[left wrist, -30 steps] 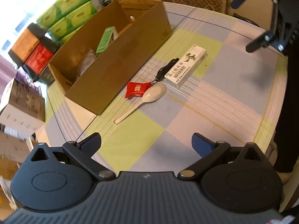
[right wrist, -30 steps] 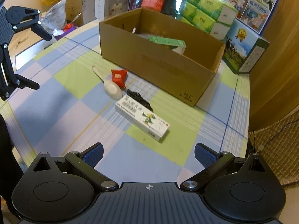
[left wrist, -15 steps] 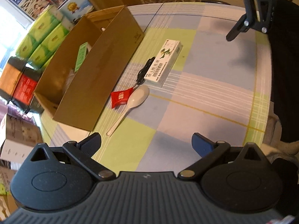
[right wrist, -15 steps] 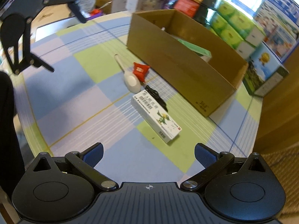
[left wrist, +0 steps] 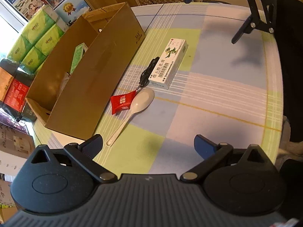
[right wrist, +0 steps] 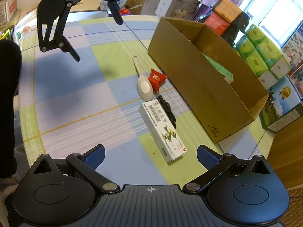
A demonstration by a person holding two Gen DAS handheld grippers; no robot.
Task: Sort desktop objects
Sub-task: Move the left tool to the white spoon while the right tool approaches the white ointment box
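**Both grippers empty above the checked table**

The left gripper and right gripper hung spread wide, grasping nothing. On the checked tablecloth lay a white medicine box, a coiled black cable touching its long side, a white spoon and a red packet against the spoon's bowl. Beside them stood an open cardboard box holding a green carton.

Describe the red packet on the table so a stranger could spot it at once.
Find the open cardboard box on the checked tablecloth. Beside its long outer wall lies a white spoon, and the red packet sits against the bowl, the only red item there.
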